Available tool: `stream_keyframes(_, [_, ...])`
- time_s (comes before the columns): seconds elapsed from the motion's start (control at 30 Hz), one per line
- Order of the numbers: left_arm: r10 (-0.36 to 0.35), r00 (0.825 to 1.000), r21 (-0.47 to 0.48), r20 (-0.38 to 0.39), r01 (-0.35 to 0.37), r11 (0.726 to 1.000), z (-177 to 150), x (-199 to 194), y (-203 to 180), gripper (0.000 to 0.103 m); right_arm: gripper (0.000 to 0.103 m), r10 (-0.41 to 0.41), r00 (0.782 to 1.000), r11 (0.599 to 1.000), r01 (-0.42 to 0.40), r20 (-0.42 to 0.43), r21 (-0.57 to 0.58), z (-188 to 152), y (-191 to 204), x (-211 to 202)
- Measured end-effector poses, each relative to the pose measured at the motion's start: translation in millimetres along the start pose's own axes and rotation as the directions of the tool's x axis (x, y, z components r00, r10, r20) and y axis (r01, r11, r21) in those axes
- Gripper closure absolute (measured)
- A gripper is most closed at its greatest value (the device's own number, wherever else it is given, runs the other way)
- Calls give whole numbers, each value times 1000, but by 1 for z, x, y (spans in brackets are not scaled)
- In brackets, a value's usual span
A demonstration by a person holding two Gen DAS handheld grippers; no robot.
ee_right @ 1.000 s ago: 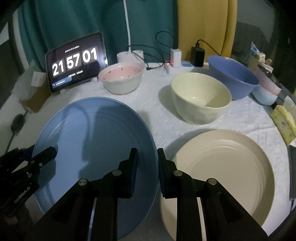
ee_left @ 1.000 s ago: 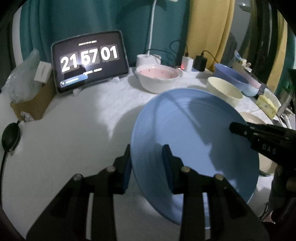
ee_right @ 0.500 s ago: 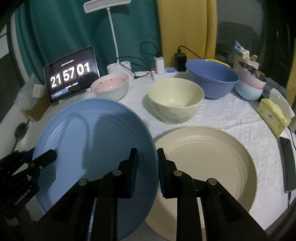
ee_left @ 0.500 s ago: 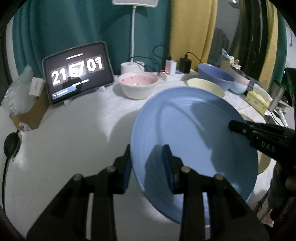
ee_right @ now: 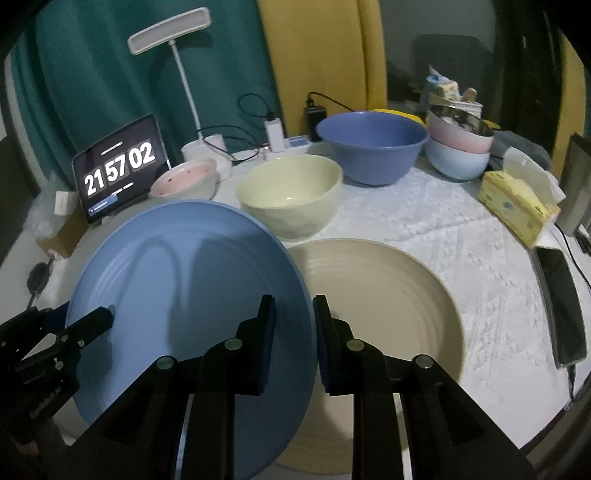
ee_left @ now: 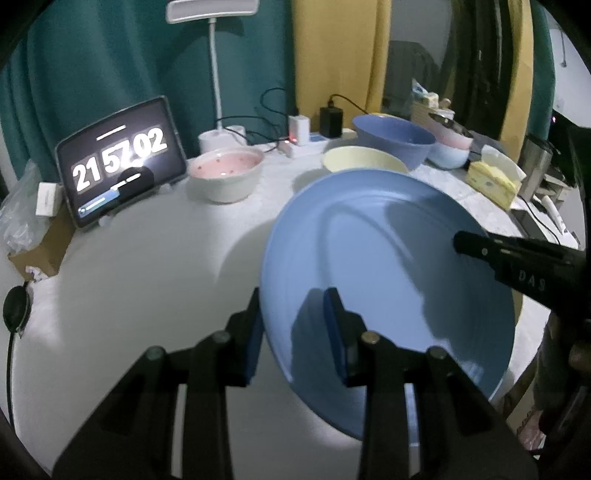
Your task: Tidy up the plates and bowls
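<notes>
Both the left hand-held gripper point(ee_left: 293, 332) and the right hand-held gripper point(ee_right: 293, 343) clamp opposite rims of the blue plate point(ee_right: 192, 295), held tilted above the table point(ee_right: 443, 229), with the beige plate point(ee_right: 388, 306) lying just right of the right one.

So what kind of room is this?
Probably a table in someone's home: a white desk lamp, a tablet showing a clock and a yellow tissue box share the white tablecloth with everyday dishes.

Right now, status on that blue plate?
Left gripper and right gripper both clamped on blue plate, lifted. Beige plate alongside. Nothing blocking.
</notes>
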State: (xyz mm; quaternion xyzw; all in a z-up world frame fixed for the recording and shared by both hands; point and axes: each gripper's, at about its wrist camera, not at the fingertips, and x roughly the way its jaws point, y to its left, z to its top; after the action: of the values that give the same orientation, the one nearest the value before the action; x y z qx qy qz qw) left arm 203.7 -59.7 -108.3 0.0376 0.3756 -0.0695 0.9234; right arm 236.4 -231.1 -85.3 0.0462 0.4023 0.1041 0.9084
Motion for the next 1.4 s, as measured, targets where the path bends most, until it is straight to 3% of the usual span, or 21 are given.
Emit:
stream_keyframes(0.77, [-26, 999, 68, -48, 30, 997, 11, 26, -76, 71, 80, -22, 1000, 994, 22, -2, 104, -13, -81, -5])
stream_keyframes(1.4, [-9, 996, 76, -85, 16, 997, 21, 58, -91, 69, 74, -32, 999, 990, 33, -7, 134, -7, -106, 7])
